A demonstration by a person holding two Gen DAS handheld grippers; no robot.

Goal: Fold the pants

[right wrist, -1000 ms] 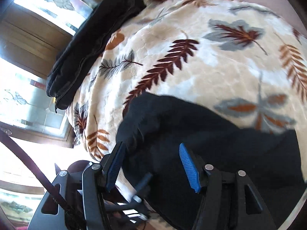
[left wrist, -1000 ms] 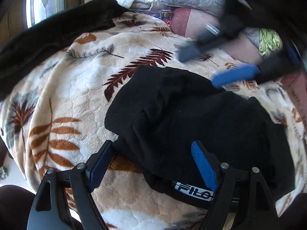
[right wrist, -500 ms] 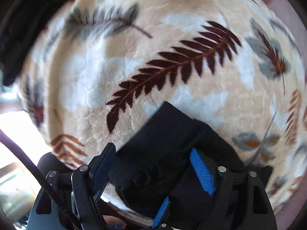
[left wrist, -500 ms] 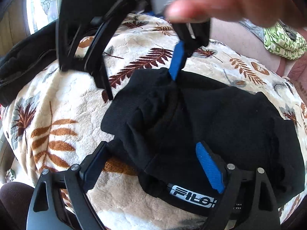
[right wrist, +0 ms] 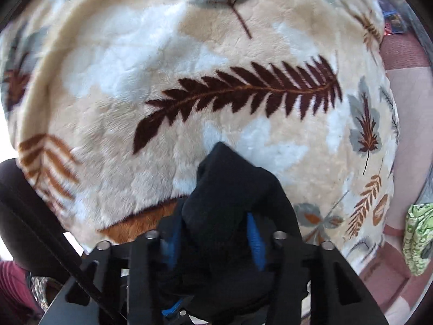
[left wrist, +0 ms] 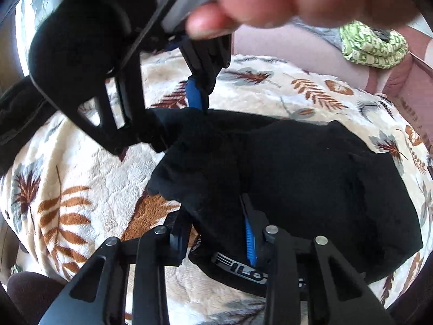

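Pants (left wrist: 311, 178), soft black knit, lie bunched on the plush leaf-print blanket (left wrist: 89, 178); my left gripper (left wrist: 216, 233) and right gripper (right wrist: 213, 233) each pinch a fold, having just closed.

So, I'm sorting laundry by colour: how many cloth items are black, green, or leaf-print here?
Black: 2, pants and a garment at the far left edge
Green: 1, patterned cloth
Leaf-print: 1, blanket
Total: 4
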